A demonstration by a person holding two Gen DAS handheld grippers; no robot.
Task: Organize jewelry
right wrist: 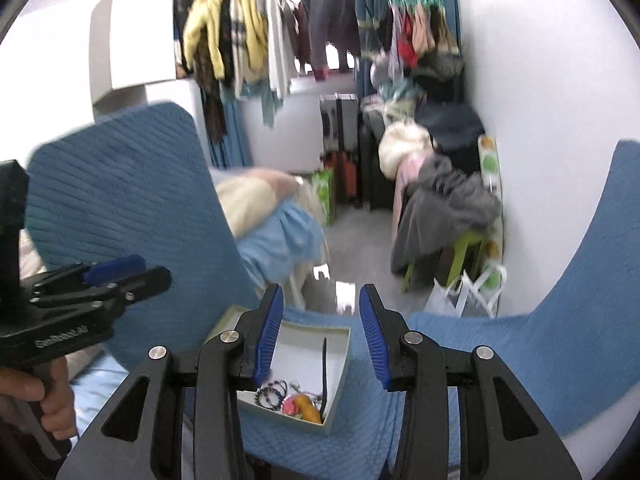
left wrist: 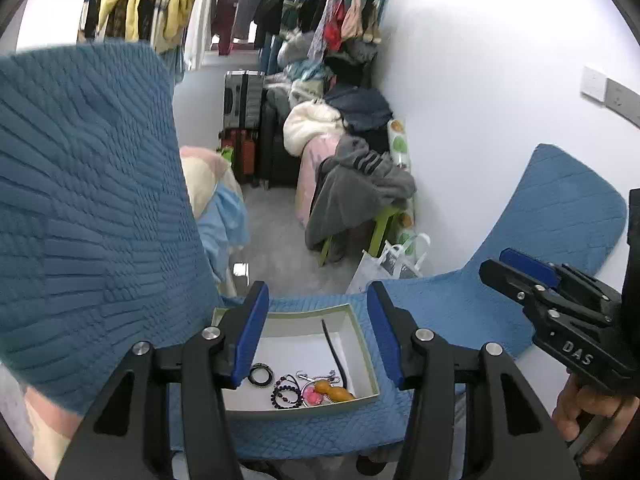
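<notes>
A shallow white box (left wrist: 362,348) sits on a blue quilted cover (left wrist: 452,308). Inside lie a black ring (left wrist: 261,373), a dark bead bracelet (left wrist: 286,394), a pink piece (left wrist: 311,396), an orange pendant (left wrist: 334,392), a silver piece and a black cord (left wrist: 333,350). My left gripper (left wrist: 318,340) is open and empty above the box. My right gripper (right wrist: 320,340) is open and empty above the same box (right wrist: 340,376); the jewelry (right wrist: 296,400) lies in its near corner. Each gripper shows at the edge of the other's view, the right one (left wrist: 520,276) and the left one (right wrist: 132,272).
Raised blue quilted cushions stand left (left wrist: 88,200) and right (left wrist: 560,208) of the box. Beyond are a grey floor (left wrist: 280,240), suitcases (left wrist: 244,120), piles of clothes (left wrist: 352,168), a green stool (left wrist: 384,224), white bags (left wrist: 396,260) and hanging clothes (left wrist: 160,0).
</notes>
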